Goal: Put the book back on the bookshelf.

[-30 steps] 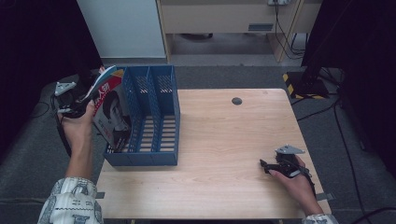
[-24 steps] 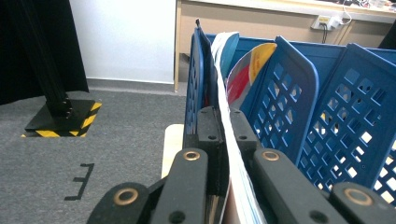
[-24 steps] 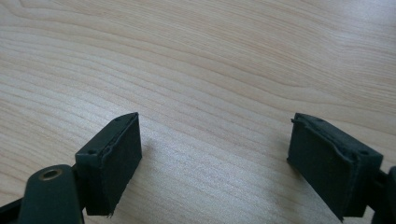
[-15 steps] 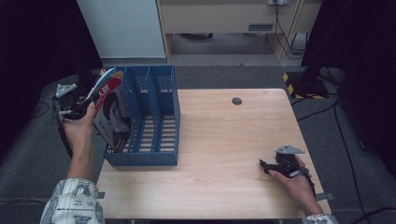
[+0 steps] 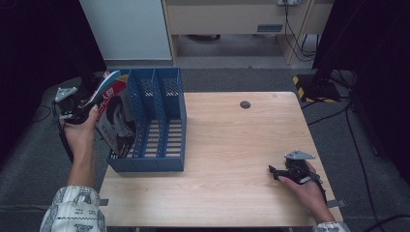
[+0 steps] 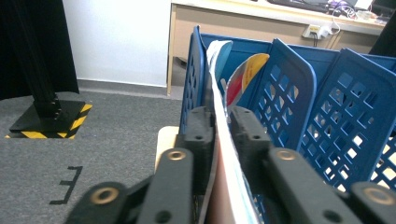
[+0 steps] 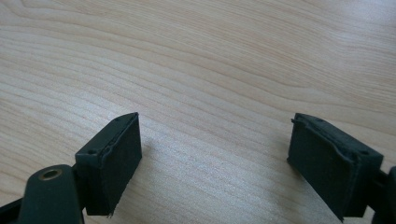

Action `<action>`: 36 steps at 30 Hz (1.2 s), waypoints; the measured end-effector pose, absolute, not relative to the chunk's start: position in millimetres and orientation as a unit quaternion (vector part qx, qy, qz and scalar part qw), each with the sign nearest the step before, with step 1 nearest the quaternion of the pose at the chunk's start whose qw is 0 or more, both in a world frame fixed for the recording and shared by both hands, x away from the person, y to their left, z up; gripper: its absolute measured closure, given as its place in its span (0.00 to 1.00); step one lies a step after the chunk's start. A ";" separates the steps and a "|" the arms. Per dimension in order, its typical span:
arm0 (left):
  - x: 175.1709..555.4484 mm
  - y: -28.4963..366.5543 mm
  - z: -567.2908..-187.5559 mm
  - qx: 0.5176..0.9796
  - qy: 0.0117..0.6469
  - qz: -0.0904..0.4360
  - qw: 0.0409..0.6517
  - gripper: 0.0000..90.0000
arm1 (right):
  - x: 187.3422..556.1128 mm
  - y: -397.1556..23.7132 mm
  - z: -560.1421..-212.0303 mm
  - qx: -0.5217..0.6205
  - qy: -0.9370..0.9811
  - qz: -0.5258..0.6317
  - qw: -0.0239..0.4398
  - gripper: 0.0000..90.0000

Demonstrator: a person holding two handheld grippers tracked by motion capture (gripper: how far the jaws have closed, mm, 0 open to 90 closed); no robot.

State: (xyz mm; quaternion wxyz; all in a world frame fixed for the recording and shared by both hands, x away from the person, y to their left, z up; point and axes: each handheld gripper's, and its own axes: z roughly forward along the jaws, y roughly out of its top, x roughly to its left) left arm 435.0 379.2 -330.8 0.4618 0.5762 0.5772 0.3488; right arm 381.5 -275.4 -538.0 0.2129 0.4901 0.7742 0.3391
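High view: a pale wooden table [image 5: 232,145] carries a blue plastic three-slot file rack [image 5: 154,121] at its left end; a glossy colour-printed magazine [image 5: 113,116] leans in the leftmost slot. The left gripper [image 6: 219,135] has just been easing its jaws apart with the magazine's edge between them – release looks to be the step in hand, then a clean withdrawal. The right gripper [image 7: 215,163] rests on the table, jaws wide and empty

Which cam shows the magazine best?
High view: the magazine shows its cover, leaning in the blue file rack's leftmost slot. The left gripper view gives it edge-on between the left tongs.
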 end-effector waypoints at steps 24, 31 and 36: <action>413.9 346.9 -306.3 0.641 0.479 0.374 0.469 0.22 | 381.1 -274.7 -538.1 0.492 0.773 0.340 0.213 0.19; 414.6 327.2 -312.8 0.666 0.456 0.363 0.466 0.13 | 380.9 -274.6 -538.1 0.491 0.773 0.339 0.213 0.19; 417.6 312.4 -320.1 0.684 0.443 0.353 0.460 0.08 | 381.0 -274.6 -538.1 0.491 0.774 0.339 0.213 0.19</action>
